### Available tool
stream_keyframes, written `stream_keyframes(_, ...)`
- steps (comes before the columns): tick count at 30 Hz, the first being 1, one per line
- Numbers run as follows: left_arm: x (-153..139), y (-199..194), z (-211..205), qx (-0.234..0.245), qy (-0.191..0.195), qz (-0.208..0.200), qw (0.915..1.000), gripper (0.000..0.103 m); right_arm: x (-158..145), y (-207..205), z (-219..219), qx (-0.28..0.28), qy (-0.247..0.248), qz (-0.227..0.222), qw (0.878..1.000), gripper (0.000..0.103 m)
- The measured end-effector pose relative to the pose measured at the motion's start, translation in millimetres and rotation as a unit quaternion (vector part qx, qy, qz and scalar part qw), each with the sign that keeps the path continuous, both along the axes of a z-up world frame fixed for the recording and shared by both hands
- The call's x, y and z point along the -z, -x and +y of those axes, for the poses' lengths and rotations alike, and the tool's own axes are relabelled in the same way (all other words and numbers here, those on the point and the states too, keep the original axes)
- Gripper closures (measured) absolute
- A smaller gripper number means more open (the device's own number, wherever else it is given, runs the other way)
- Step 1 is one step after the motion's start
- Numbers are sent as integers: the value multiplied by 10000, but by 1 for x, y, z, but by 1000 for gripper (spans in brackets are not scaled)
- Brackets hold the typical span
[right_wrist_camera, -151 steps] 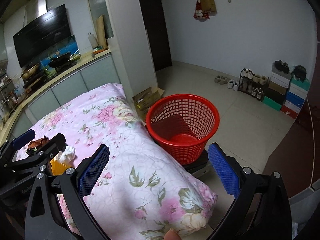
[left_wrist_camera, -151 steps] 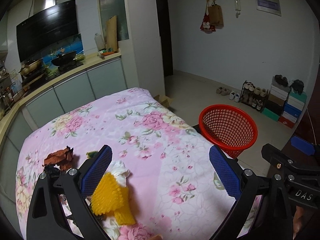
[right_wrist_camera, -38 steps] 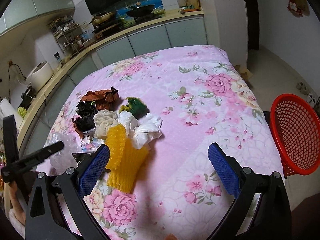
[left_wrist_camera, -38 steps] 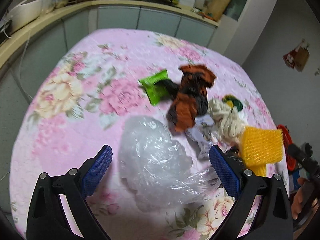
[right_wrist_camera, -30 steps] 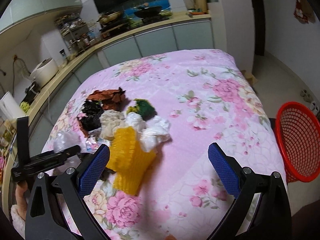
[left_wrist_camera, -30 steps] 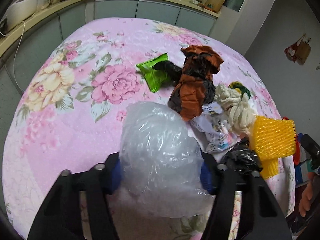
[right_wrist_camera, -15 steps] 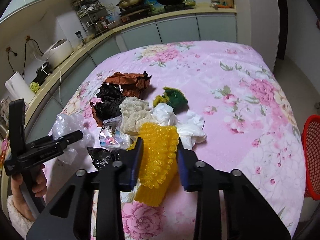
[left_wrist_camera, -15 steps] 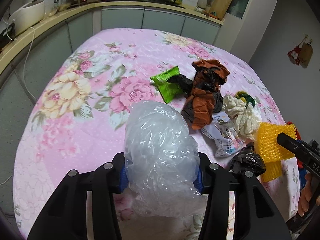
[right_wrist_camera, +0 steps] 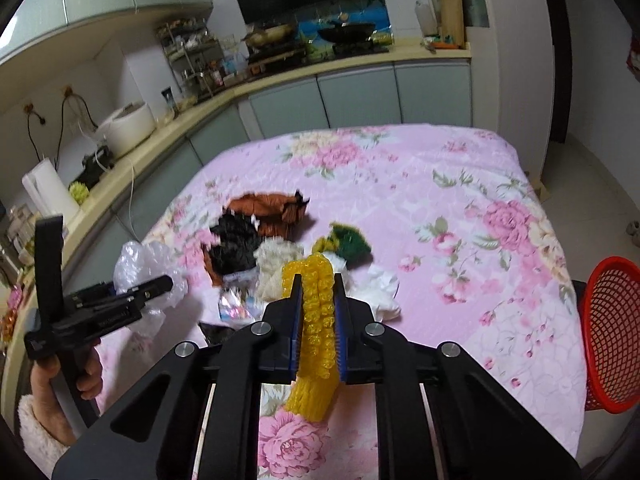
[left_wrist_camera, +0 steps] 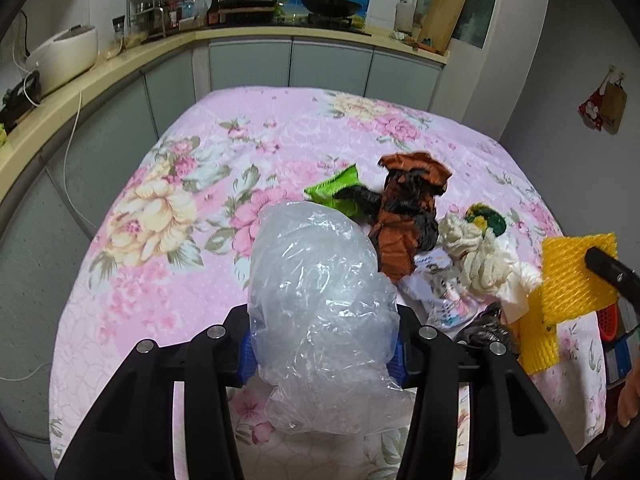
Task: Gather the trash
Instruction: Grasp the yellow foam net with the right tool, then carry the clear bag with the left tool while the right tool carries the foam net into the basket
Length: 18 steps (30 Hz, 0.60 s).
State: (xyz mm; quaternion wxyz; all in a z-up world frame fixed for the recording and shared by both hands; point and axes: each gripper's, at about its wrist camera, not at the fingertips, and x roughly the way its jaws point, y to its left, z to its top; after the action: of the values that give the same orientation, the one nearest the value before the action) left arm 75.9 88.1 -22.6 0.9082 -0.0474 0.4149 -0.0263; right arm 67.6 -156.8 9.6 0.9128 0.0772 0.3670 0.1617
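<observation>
Pink flowered cloth (left_wrist_camera: 168, 264) covers the bench that fills the middle of both views, with a kitchen counter (left_wrist_camera: 120, 64) curving behind it along the upper left of each frame, carrying a white rice cooker (left_wrist_camera: 64, 54) and a black wok (left_wrist_camera: 330, 4). At the bottom centre of the left wrist view, the left tool (left_wrist_camera: 322, 350) is closed on a crumpled clear plastic bag (left_wrist_camera: 320, 296), which bulges up and out between the blue pads and hangs down toward the cloth below them. To the right of the bag lies a pile of trash: a green wrapper (left_wrist_camera: 334, 190), a brown and black crumpled bag (left_wrist_camera: 408, 208), a printed packet (left_wrist_camera: 440, 296), a cream-coloured wad (left_wrist_camera: 476, 256) and a green and yellow scrap (left_wrist_camera: 486, 218). In the right wrist view, the right tool (right_wrist_camera: 318, 322) at the lower centre is clamped on a yellow foam net (right_wrist_camera: 316, 320), squeezed thin between its pads and hanging below them over the cloth. White crumpled paper (right_wrist_camera: 382, 288) sits just right of the net, touching the pile. A red mesh basket (right_wrist_camera: 612, 332) stands off the bench at the right edge of that frame, well apart from the pile. The left tool with its bag shows at the left of that view, held by a hand (right_wrist_camera: 80, 376) in a fluffy sleeve.
</observation>
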Motion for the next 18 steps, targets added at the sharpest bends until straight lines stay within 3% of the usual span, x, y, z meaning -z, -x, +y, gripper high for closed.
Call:
stream_keyframes(9,-29,-13,-15,118,-135,-341,9993,56,-22,-3,-33,375,-164,-304,9987,90)
stream_keyframes(18,-55,-38,-65,628,-280,-648,9955,56,-42,-4,-82,940,-224,-654,9932,90)
